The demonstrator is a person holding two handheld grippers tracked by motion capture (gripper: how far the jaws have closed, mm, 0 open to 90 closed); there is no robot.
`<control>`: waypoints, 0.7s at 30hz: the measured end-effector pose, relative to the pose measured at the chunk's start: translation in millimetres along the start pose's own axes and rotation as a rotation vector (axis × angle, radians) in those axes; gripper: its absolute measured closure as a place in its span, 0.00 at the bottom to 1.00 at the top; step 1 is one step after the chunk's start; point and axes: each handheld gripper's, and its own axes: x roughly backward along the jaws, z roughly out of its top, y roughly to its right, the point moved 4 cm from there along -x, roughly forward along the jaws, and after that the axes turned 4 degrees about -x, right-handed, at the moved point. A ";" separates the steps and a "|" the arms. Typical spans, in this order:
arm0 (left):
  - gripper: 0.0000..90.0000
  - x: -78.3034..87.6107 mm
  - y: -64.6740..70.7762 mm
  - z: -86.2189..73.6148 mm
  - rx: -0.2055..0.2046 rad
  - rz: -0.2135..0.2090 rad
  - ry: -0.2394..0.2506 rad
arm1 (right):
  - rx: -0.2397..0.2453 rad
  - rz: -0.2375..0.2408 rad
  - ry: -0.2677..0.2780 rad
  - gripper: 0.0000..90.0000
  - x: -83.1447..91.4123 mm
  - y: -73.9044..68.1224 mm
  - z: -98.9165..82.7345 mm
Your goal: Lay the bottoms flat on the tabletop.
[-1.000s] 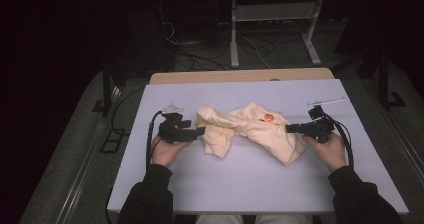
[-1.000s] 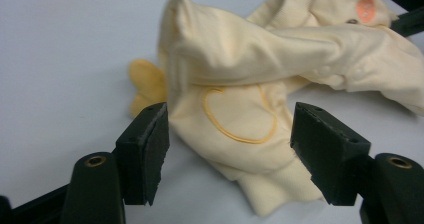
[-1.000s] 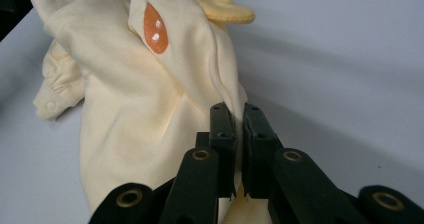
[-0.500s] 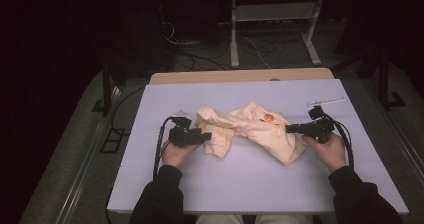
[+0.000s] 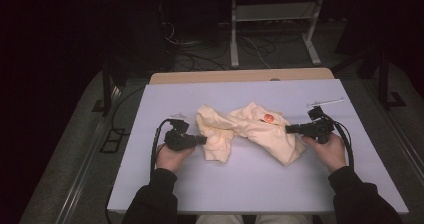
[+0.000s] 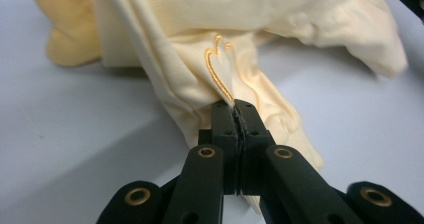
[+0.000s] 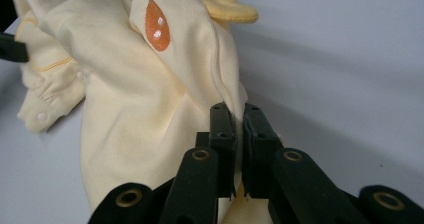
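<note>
The left gripper (image 6: pixel 235 115) has just been closing its jaws, and they are now pinching a fold of the pale yellow baby garment (image 5: pixel 245 129) right at their tips. The right gripper (image 7: pixel 233 115) is clamping the opposite edge between its jaws. The garment is lying crumpled on the desk (image 5: pixel 150 184) between both grippers, probably so it can be stretched flat.

Looks like a lab recording bay, dark all round. White table (image 5: pixel 250 184), loose floor cables (image 5: pixel 255 46), metal frame stand (image 5: pixel 272 19) behind.
</note>
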 end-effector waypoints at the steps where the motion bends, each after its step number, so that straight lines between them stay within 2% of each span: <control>1: 0.97 1.7 3.0 -1.1 -0.005 -0.004 -0.003 | 0.000 -0.001 -0.001 0.93 0.1 -0.2 -0.1; 6: 0.97 9.3 17.5 -12.4 -0.050 -0.040 -0.031 | 0.001 0.000 -0.004 0.93 0.4 -0.3 -0.7; 16: 0.97 19.4 23.5 -32.9 -0.057 -0.105 -0.087 | -0.002 0.010 -0.011 0.93 0.3 -1.1 -3.1; 21: 0.97 24.8 28.5 -39.5 -0.081 -0.121 -0.109 | 0.002 0.009 -0.012 0.93 0.0 -1.8 -3.6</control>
